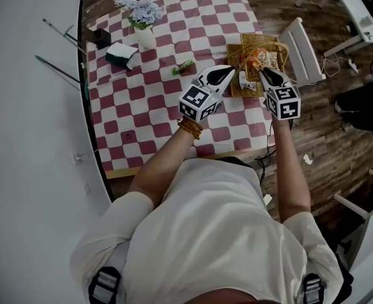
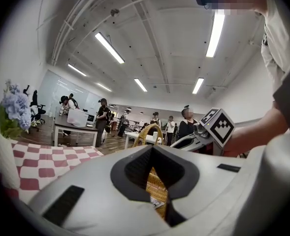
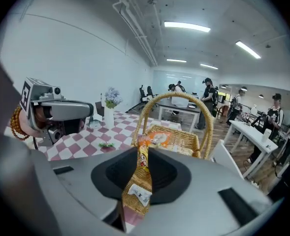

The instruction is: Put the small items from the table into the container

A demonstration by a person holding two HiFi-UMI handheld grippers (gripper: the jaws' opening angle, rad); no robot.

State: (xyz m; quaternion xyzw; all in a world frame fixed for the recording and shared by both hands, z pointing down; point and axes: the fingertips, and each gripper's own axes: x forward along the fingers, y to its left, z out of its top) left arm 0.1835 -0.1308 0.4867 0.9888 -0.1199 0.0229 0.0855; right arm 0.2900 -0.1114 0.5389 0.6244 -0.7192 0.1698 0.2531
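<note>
Checked tablecloth (image 1: 148, 100) carries a wicker basket (image 1: 259, 38); wood floor (image 1: 325, 144) surrounds.

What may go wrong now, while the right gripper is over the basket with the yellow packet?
The jaws of the right gripper are opening around the packet, which looks close to the near rim of the basket; it may fall outside. The basket stands at the edge of the table, so a bump from the left gripper might push it off.

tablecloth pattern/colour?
The tablecloth has red-and-white checks, like a chessboard. It shows best in the head view.
</note>
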